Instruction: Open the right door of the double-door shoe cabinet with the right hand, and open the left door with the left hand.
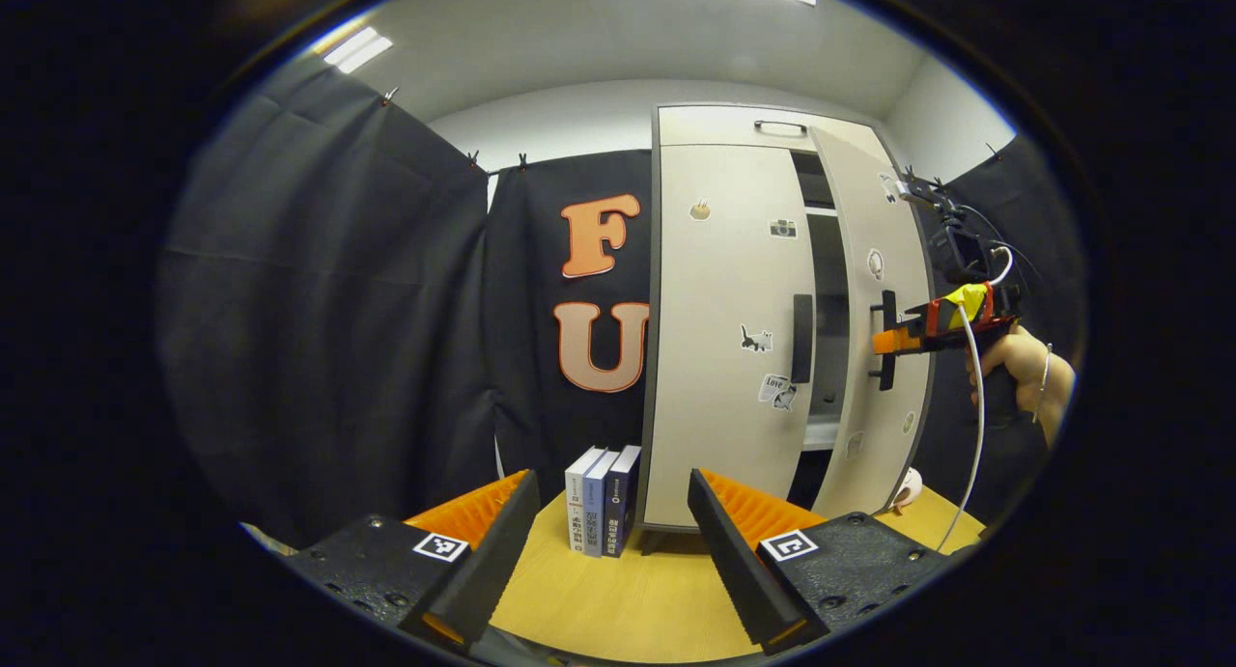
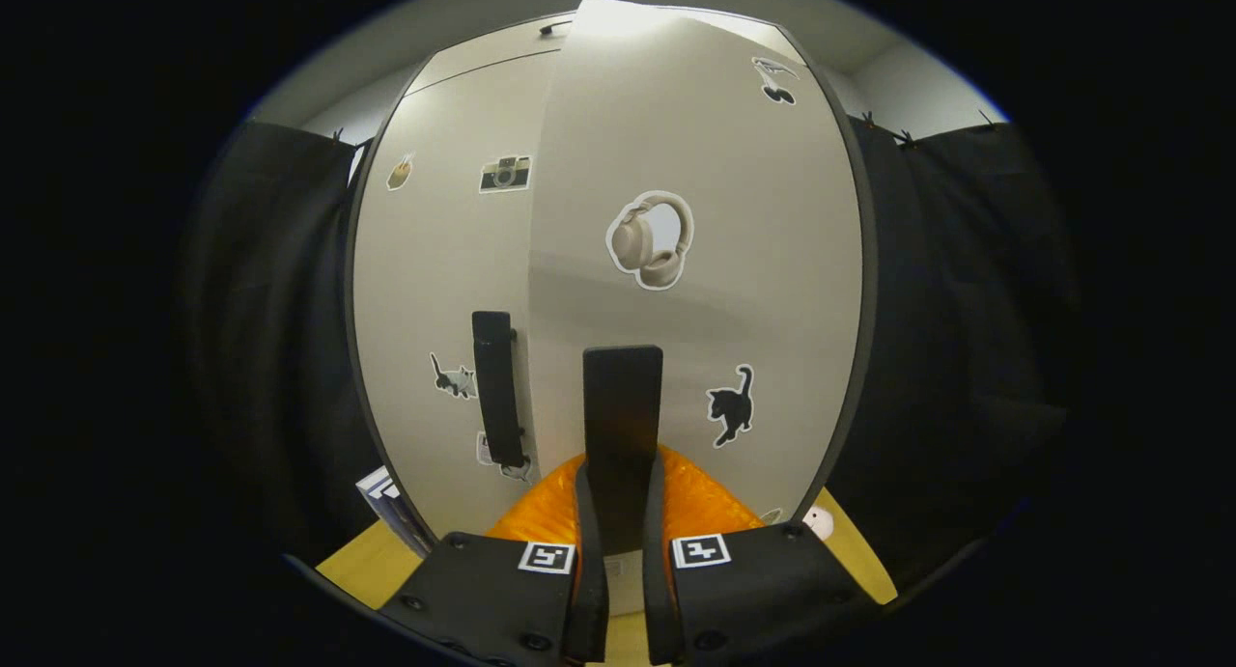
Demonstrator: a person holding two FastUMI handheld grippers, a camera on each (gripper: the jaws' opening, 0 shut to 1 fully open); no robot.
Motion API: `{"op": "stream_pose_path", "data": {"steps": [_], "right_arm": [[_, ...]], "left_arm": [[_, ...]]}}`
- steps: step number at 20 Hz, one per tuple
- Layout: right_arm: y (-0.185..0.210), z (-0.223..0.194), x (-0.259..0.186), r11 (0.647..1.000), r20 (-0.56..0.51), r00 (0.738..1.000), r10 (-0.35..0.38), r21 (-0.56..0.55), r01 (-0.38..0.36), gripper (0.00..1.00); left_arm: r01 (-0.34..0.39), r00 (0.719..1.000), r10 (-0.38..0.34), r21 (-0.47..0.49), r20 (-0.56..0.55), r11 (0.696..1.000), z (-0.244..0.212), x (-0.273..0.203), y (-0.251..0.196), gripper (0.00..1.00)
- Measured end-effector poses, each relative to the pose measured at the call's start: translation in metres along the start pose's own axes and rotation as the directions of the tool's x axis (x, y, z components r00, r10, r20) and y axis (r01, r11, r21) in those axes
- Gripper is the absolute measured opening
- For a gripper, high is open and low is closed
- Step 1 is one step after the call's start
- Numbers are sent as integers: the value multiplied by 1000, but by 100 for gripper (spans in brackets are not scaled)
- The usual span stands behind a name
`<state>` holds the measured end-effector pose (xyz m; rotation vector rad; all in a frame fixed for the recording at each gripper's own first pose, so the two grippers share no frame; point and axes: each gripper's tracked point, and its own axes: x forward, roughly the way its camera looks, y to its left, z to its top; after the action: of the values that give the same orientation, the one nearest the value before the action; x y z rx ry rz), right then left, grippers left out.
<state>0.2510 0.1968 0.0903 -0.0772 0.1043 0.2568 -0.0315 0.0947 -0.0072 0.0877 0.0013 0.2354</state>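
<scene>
In the left gripper view, three books (image 1: 603, 500) stand on the wooden table (image 1: 618, 599) just left of the cabinet (image 1: 772, 310), and the left gripper (image 1: 608, 551) is held back from it with its fingers spread wide, gripping nothing. The left door (image 1: 724, 329) sits shut with its handle (image 1: 802, 339) untouched, while the right door (image 1: 874, 339) stands ajar, showing shelves behind. In the right gripper view, the right gripper (image 2: 618, 541) is clamped on the right handle (image 2: 623, 435), both fingers pressing its sides; a hand (image 1: 1014, 358) holds it.
</scene>
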Motion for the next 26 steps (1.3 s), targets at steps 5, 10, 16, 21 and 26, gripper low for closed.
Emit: {"op": "stream_pose_path", "data": {"steps": [5,10,16,21,26], "right_arm": [[-5,-2,-14,998,-20,1000,1,60,0,23],[-16,-3,-24,998,-8,999,-34,58,34,23],[-31,-3,-38,994,0,997,-76,78,76,23],[-43,-8,-49,988,-18,994,-109,109,110,22],[-48,-11,-59,986,-24,995,-93,139,96,21]], "left_arm": [[18,1000,-18,-6,10,1000,5,-7,-6,95],[2,1000,-2,-20,8,1000,4,-10,2,95],[10,1000,-10,-30,-7,1000,-1,-7,-1,97],[35,999,-36,-24,-14,999,-4,-5,-14,97],[74,997,-75,-19,-19,997,-4,1,-33,97]]}}
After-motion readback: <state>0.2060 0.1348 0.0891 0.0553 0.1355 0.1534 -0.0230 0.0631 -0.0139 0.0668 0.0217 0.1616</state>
